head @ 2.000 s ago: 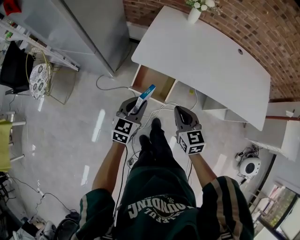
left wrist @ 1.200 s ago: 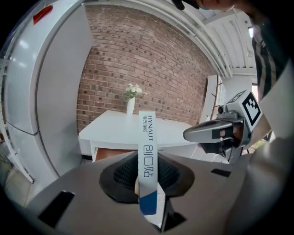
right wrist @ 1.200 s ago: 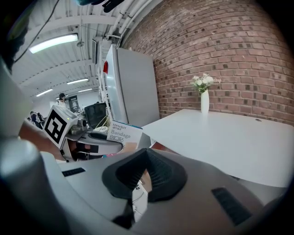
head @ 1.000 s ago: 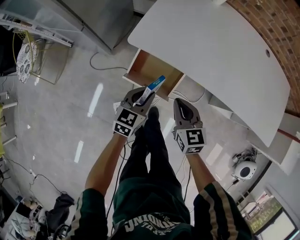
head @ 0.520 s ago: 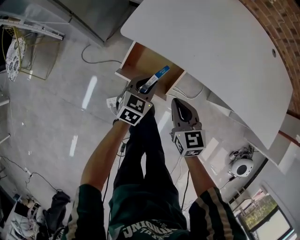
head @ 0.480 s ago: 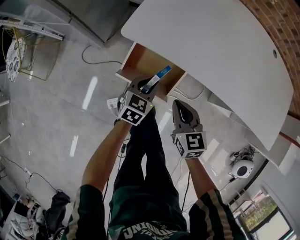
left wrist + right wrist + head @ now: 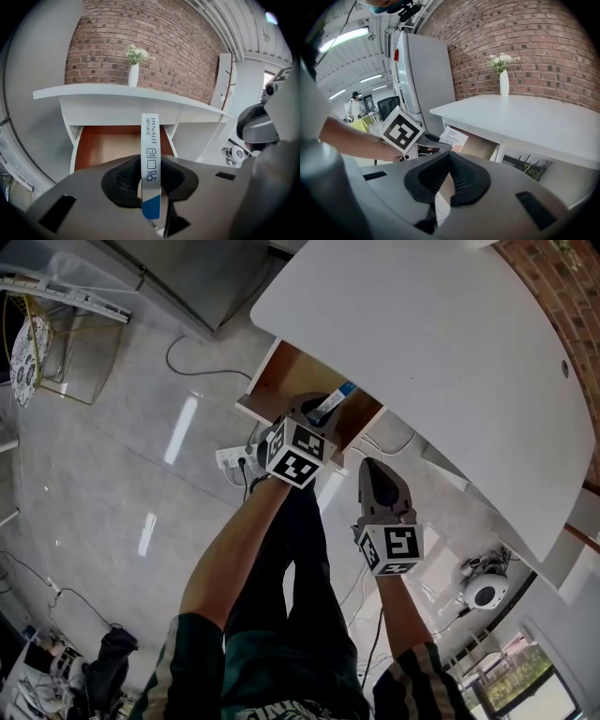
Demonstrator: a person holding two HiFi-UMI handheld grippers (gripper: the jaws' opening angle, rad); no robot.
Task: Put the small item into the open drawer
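Observation:
A small flat white box with a blue end [image 7: 334, 399] is clamped in my left gripper [image 7: 317, 414], which is shut on it. The box stands upright between the pads [image 7: 150, 159]. It hangs over the front of the open wooden drawer [image 7: 281, 381] under the white desk [image 7: 431, 343]. The left gripper view looks straight into the drawer [image 7: 112, 145], where I see only bare wood. My right gripper [image 7: 377, 476] hangs lower and to the right, jaws shut with nothing in them [image 7: 447, 157]. From it I see the left gripper's marker cube [image 7: 400, 131] and the box [image 7: 453, 136].
A white vase of flowers [image 7: 133, 75] stands at the desk's back by the brick wall. A power strip with cables [image 7: 234, 457] lies on the floor left of the drawer. A grey cabinet [image 7: 424, 79] stands left of the desk. A round white device [image 7: 485, 592] sits at the right.
My left gripper has carried the box forward and to the right, from in front of the drawer to over its front edge. The right gripper stayed back, still shut.

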